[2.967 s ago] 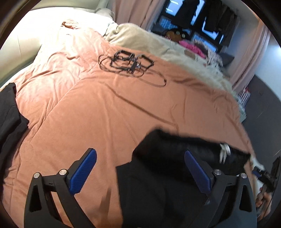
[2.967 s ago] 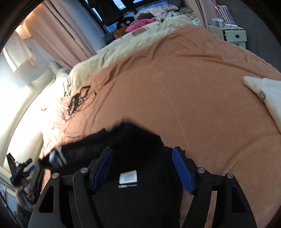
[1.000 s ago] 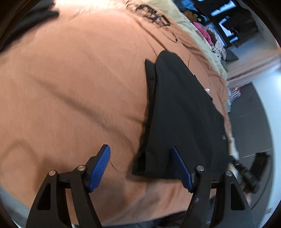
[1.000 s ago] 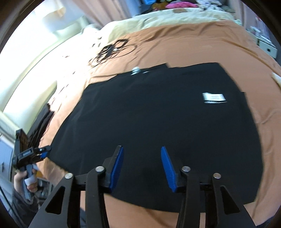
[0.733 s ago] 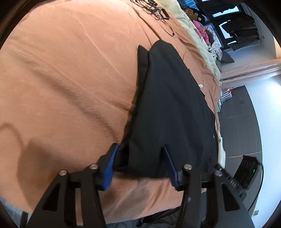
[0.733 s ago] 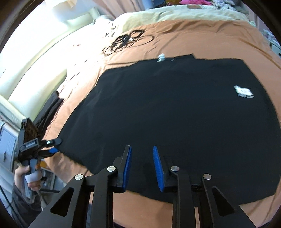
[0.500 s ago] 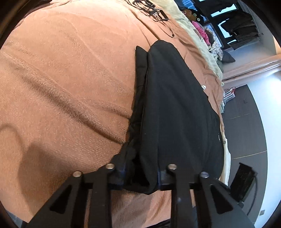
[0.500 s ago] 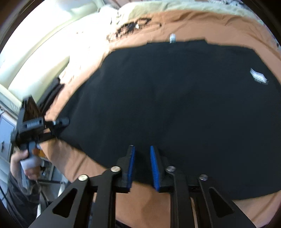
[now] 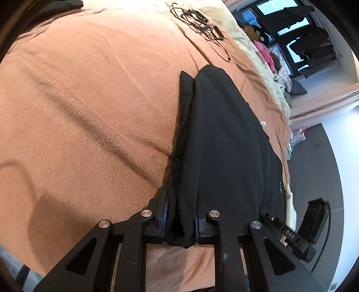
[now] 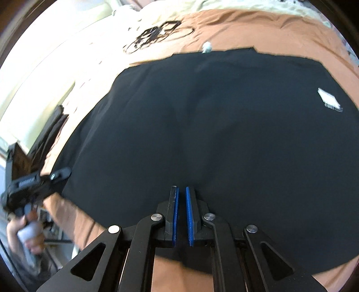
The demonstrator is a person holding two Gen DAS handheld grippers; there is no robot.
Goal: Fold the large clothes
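Observation:
A large black garment (image 10: 213, 125) lies spread flat on the orange-brown bedspread (image 10: 258, 29). It bears a white label (image 10: 329, 101). In the left wrist view the garment (image 9: 224, 139) runs away from me as a long dark strip, and my left gripper (image 9: 179, 215) is shut on its near corner. My right gripper (image 10: 180, 202) is shut, or nearly so, on the garment's near hem, with a thin gap showing between the blue pads (image 10: 189, 215). The left gripper also shows in the right wrist view (image 10: 38, 179), at the garment's left corner.
A tangle of black cable and frames (image 9: 197, 20) lies on the far part of the bed. A cream blanket (image 9: 253, 51) and piled clothes (image 9: 269, 58) lie beyond. More dark clothing (image 10: 51, 128) sits at the left bed edge. The floor (image 9: 314, 157) lies past the bed's right side.
Both grippers came down to the garment's near edge and closed, the left on the corner, the right on the hem. The garment went from bunched to spread flat.

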